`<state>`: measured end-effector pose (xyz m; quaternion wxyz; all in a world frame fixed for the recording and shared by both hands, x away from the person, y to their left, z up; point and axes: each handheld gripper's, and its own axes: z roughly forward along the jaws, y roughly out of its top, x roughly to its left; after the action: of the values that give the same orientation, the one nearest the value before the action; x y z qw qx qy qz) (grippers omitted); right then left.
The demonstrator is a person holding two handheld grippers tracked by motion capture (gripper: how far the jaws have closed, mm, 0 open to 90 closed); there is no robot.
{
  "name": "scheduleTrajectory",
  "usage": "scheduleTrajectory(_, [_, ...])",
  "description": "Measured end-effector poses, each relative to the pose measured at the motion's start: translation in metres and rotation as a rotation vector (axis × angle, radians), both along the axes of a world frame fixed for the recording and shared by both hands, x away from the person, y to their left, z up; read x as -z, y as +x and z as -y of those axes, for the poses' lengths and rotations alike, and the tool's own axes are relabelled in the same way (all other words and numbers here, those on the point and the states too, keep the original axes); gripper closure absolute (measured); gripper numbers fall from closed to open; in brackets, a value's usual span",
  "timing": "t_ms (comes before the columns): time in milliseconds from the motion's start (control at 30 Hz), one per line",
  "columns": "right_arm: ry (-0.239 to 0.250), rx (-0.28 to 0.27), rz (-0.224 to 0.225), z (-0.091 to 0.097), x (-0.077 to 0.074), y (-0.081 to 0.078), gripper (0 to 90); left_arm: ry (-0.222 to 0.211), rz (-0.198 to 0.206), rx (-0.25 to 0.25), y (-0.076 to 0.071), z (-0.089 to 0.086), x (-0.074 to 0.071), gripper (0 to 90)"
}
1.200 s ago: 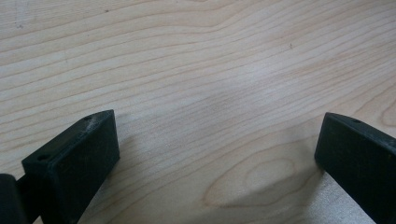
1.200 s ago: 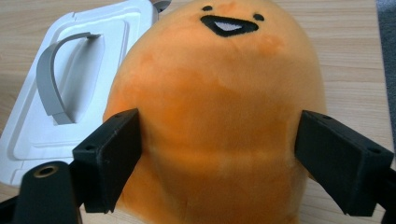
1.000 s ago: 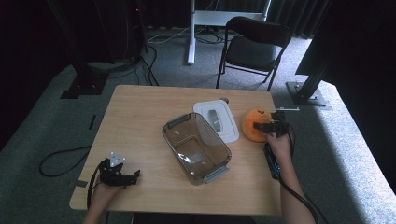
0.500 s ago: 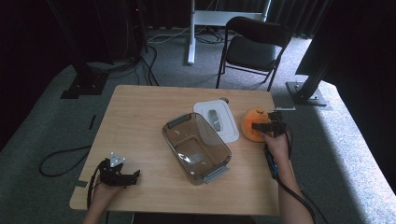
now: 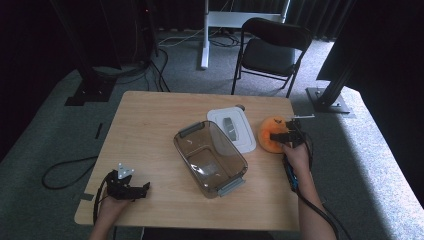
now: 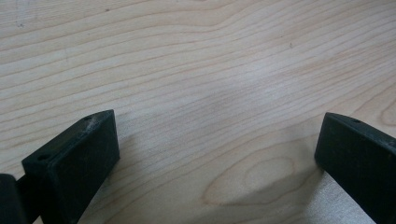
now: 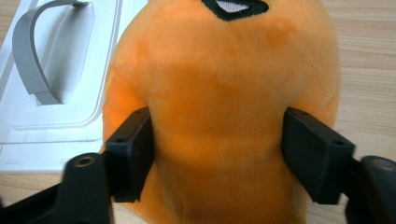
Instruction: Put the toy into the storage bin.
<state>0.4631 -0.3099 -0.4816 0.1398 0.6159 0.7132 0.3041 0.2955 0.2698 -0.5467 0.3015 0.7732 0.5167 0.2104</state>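
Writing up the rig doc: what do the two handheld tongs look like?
Both tongs are black. The left tongs carry a grey three-cornered plate on top; their jaws are blocky black pads with small holes. The right tongs trail a black cable along the forearm. No sleeves visible.

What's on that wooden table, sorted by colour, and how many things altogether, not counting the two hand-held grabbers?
Orange: 1, the plush toy, with the right gripper closing on its sides.
Clear brownish: 1, the empty plastic container.
White: 1, the lid with a grey handle, lying flat beside the container.
Total: 3 things on the table.
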Motion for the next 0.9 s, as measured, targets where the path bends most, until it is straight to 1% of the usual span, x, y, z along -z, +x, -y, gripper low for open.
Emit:
scheduleTrajectory(33, [-0.004, -0.004, -0.001, 0.0, 0.0, 0.0, 33.6, 0.0, 0.0, 0.0, 0.0, 0.0, 0.0, 0.3])
scheduleTrajectory(167, [-0.017, -0.015, 0.006, -0.002, 0.0, -0.001, 36.9, 0.0, 0.0, 0.0, 0.0, 0.0, 0.0, 0.2])
scheduleTrajectory(367, [-0.013, -0.014, 0.011, -0.001, 0.0, -0.002, 42.2, 0.0, 0.0, 0.0, 0.0, 0.0, 0.0, 0.2])
scheduleTrajectory(433, [-0.008, -0.007, 0.017, -0.001, -0.001, -0.003, 47.8, 0.0, 0.0, 0.0, 0.0, 0.0, 0.0, 0.3])
scheduleTrajectory(467, [-0.008, -0.007, 0.017, -0.001, -0.001, -0.003, 47.8, 0.0, 0.0, 0.0, 0.0, 0.0, 0.0, 0.3])
scheduleTrajectory(500, [-0.009, -0.007, 0.024, -0.001, -0.001, -0.004, 51.0, 0.0, 0.0, 0.0, 0.0, 0.0, 0.0, 0.3])
scheduleTrajectory(533, [-0.003, -0.003, 0.024, 0.0, -0.003, -0.005, 56.5, 0.0, 0.0, 0.0, 0.0, 0.0, 0.0, 0.3])
scheduleTrajectory(567, [0.0, 0.001, 0.026, 0.001, -0.003, -0.006, 59.1, 0.0, 0.0, 0.0, 0.0, 0.0, 0.0, 0.3])
scheduleTrajectory(633, [-0.001, -0.002, 0.027, 0.002, -0.006, -0.007, 62.9, -0.001, 0.0, 0.0, 0.0, 0.0, 0.0, 0.3])
scheduleTrajectory(667, [-0.004, 0.003, 0.035, 0.002, -0.007, -0.007, 64.5, -0.001, 0.0, 0.0, 0.0, 0.0, 0.0, 0.2])
scheduleTrajectory(733, [-0.007, 0.0, 0.036, 0.002, -0.009, -0.008, 65.2, -0.001, 0.0, 0.0, 0.0, 0.0, 0.0, 0.2])
scheduleTrajectory(800, [-0.007, 0.002, 0.043, 0.002, -0.014, -0.009, 66.4, 0.0, 0.0, 0.0, 0.0, 0.0, 0.0, 0.3])
scheduleTrajectory(900, [0.003, -0.011, 0.046, 0.001, -0.017, -0.01, 66.7, 0.0, 0.0, 0.0, 0.0, 0.0, 0.0, 0.2])
